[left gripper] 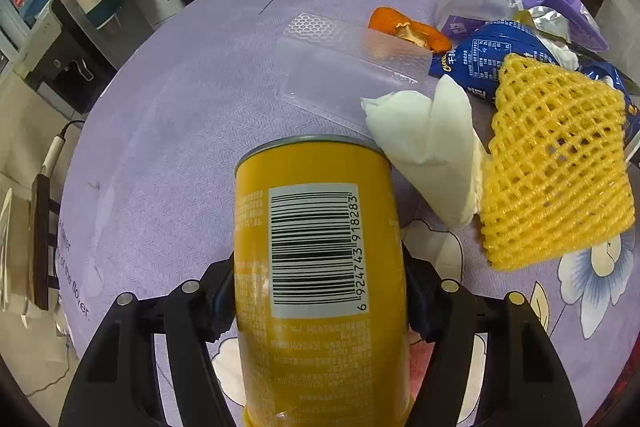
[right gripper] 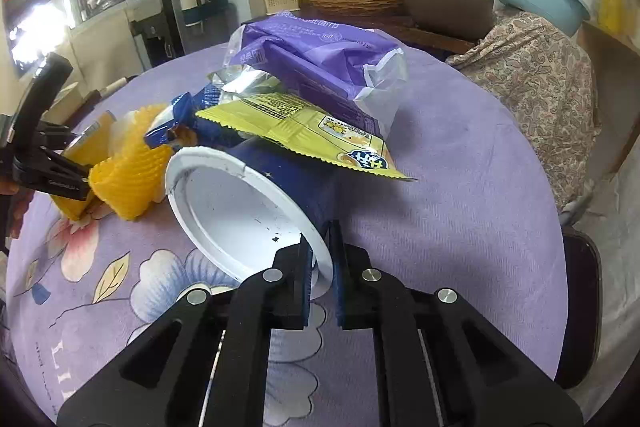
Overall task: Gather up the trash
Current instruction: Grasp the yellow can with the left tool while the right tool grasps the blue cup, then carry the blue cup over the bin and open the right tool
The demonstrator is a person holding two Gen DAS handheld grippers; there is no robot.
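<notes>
At the bottom centre of the left wrist view, the left gripper clamps its fingers on both sides of a yellow can above the purple tablecloth. In the lower middle of the right wrist view, the right gripper pinches the rim of a white paper cup, which lies tilted under a yellow snack bag.

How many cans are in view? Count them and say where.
1: the can, gripped by the left claw, beside the foam net. The right claw pinches a cup, no can. Others may hide under the wrappers.
</notes>
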